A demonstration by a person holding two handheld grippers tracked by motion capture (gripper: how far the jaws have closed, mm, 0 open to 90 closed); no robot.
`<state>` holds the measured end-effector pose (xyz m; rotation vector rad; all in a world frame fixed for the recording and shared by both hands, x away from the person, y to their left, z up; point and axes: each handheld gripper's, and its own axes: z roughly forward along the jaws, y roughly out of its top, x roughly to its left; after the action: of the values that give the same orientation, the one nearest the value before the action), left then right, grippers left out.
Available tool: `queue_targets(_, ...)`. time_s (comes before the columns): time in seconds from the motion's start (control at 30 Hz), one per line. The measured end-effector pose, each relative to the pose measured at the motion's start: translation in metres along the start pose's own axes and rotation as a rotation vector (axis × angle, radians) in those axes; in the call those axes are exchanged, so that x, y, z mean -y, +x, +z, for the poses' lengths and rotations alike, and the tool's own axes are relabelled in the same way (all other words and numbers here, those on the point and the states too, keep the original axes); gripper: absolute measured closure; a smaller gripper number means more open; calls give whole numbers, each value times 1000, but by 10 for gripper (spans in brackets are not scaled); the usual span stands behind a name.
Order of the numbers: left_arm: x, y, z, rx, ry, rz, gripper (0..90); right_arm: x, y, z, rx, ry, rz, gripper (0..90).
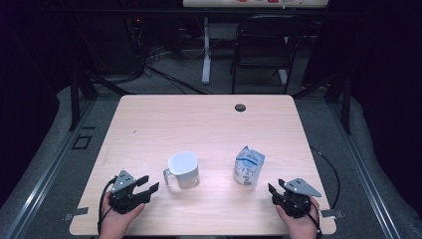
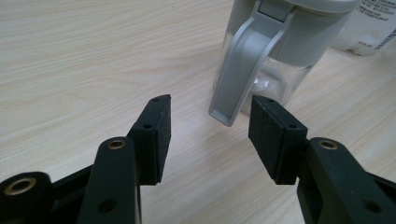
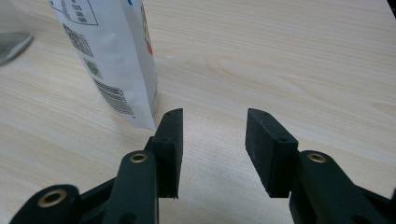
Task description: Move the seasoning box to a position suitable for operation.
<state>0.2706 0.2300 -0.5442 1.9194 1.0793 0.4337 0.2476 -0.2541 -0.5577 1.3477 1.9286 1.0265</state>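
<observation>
The jug (image 1: 183, 170) stands mid-counter (image 1: 199, 124) with its handle (image 2: 236, 77) just ahead of your left tool (image 1: 147, 185), open and empty, while the bag (image 1: 248, 166) stands beside your right tool (image 1: 275, 191), also open and empty.

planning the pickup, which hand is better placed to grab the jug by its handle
Left. The left gripper is open and points at the jug, whose handle faces it. The right gripper sits by the bag, across from the jug.
</observation>
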Motion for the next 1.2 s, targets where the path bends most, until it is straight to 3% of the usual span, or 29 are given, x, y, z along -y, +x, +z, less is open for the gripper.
queue_targets(0.13,-6,-1,4,4,4,-25,497,1,0,0,1,-7,6,575)
queue_targets(0.4,-14,-10,19,-2,30,-20,489,0,-2,0,-4,-9,26,570)
queue_targets(0.77,-20,-12,40,-21,24,-29,491,0,-3,-1,-1,-9,30,564)
queue_targets(1.2,-22,-7,48,-44,15,-50,578,0,-2,0,-7,-13,26,564)
